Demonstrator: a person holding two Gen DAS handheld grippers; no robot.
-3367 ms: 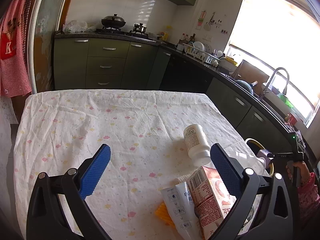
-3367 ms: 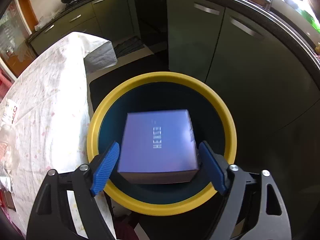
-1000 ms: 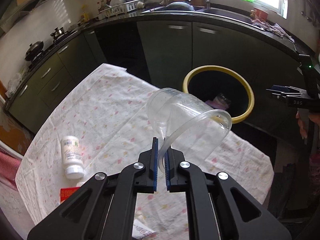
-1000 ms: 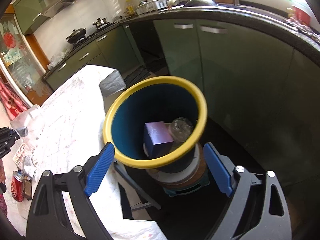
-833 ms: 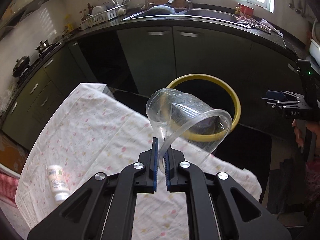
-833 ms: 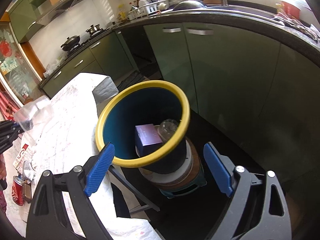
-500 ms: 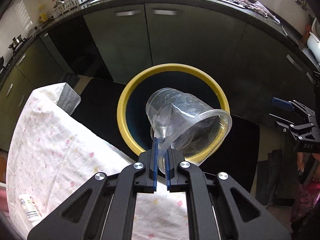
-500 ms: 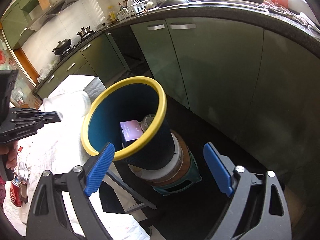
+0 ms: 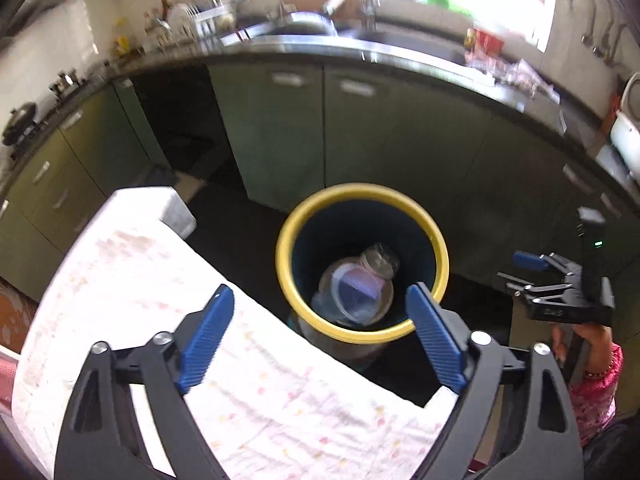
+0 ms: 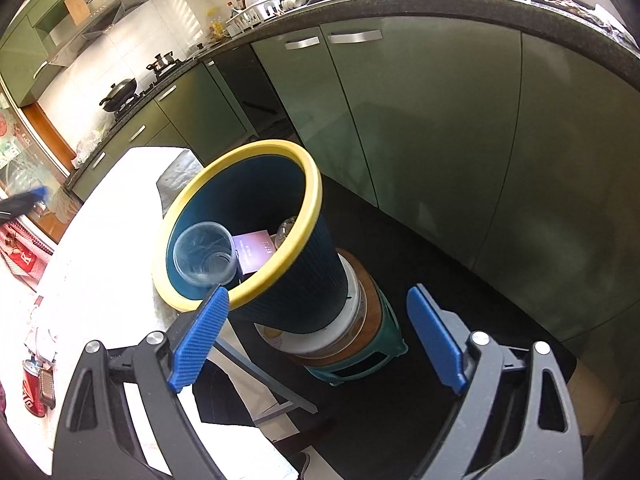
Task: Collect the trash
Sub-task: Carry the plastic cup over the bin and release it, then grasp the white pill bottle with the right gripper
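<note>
Clear plastic, the cup point(image 10: 204, 258) lies on its side inside the bin point(image 10: 308, 184), mouth turned up toward the rim, resting against a purple box point(image 10: 256, 250) and a bottle point(image 9: 380, 258) already down there. Yellow-rimmed and dark blue, the bin is perched on a stack of stools just beside the tabletop point(image 9: 120, 264) with its flowered cloth. Both left tongs point(image 9: 320, 340) and right tongs point(image 10: 316, 338) hang spread wide and hold nothing, one over the tabletop's edge, one off to the bin's side. A red can point(image 10: 34, 388) and scraps lie on the cloth, so more trips seem due. That perch looks top-heavy; I'd guess a knock from either tongs against the rim could tip everything out.
</note>
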